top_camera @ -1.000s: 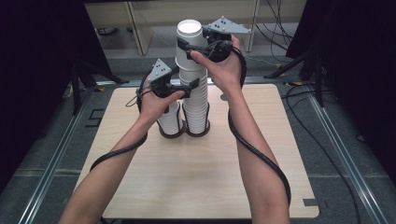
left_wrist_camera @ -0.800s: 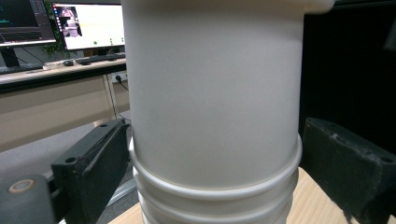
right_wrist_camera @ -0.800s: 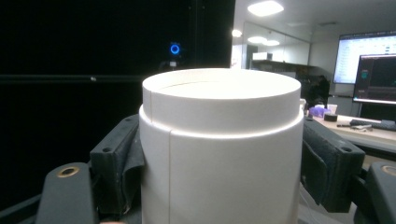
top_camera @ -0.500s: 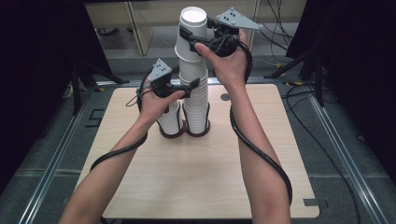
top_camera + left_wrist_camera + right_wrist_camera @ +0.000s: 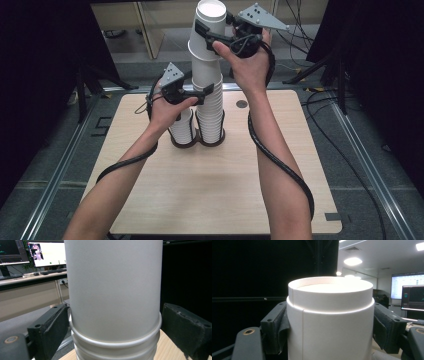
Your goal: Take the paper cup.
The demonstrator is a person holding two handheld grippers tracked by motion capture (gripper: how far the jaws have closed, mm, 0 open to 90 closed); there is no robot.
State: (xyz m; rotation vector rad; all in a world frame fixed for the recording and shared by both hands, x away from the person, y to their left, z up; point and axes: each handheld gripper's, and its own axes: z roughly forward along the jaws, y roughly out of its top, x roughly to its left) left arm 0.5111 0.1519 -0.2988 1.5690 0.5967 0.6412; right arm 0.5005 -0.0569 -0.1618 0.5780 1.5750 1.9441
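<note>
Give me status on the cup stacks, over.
Right gripper clamped on upside-down top cups, raised. Left gripper braces tall stack. Short stack alongside; nothing obstructing.

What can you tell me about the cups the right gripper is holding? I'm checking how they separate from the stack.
The held cups are white, matte paper by the look, nested upside down with the base on top. The right gripper clamps them from both sides near the top. They sit upright, raised high, their lower end over the tall stack beneath.

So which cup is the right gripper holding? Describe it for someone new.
On the wooden table, find the taller right-hand stack of white cups. The top cup, upside down, sits clamped in the right gripper, raised above every other cup.
</note>
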